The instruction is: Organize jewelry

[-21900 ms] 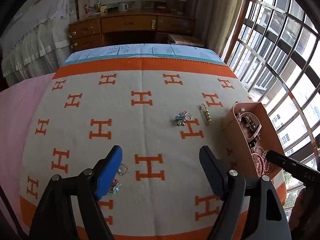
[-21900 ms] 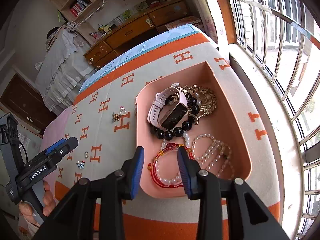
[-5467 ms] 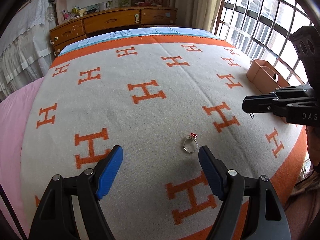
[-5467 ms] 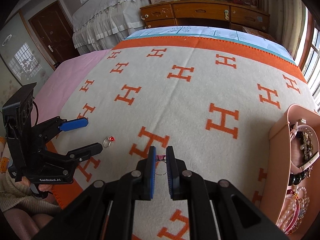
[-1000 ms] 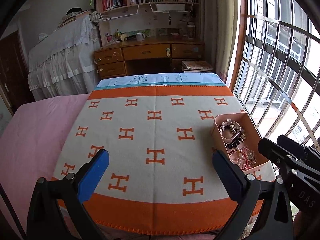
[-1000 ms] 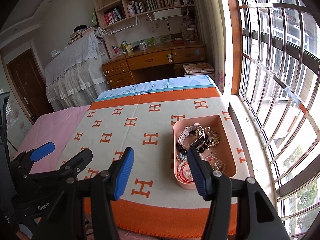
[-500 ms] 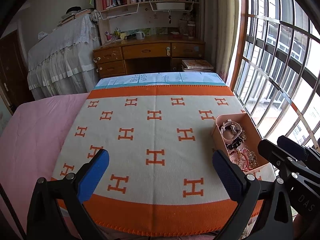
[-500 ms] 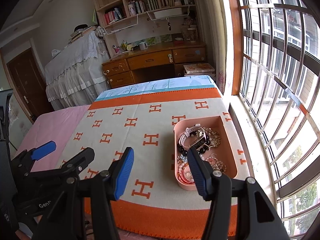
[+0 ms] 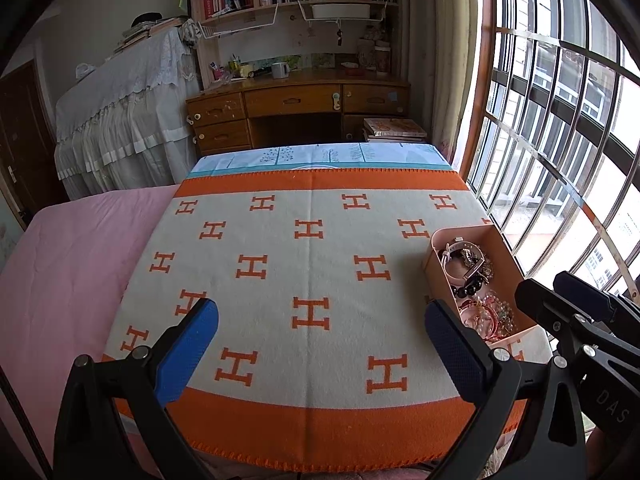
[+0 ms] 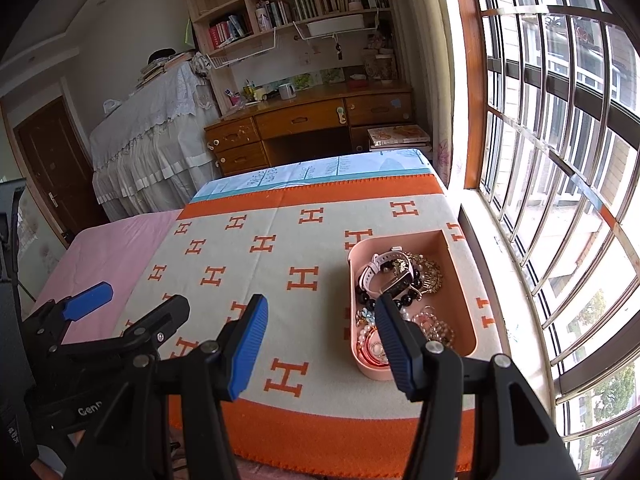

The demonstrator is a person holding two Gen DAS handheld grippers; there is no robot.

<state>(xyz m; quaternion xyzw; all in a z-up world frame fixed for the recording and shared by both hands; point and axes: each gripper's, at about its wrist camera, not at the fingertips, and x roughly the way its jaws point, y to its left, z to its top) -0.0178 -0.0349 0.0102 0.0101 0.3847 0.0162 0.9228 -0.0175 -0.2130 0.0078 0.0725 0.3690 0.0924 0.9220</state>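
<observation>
At right near the blanket's (image 9: 312,264) edge, pink tray (image 10: 460,276) holding watch (image 10: 384,276), bead bracelets (image 10: 434,326): light, tangle-prone, best pinched by band; left gripper (image 9: 320,344) and right gripper (image 10: 320,340) both spread, empty.

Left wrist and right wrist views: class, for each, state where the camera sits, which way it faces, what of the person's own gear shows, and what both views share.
Left wrist: sits on the left gripper, raised, facing along the bed to the desk; its open fingers and the right gripper show.
Right wrist: sits on the right gripper, facing the same way, nearer the window; the left gripper shows.
Shared: blanket, pink tray of jewelry, desk.
</observation>
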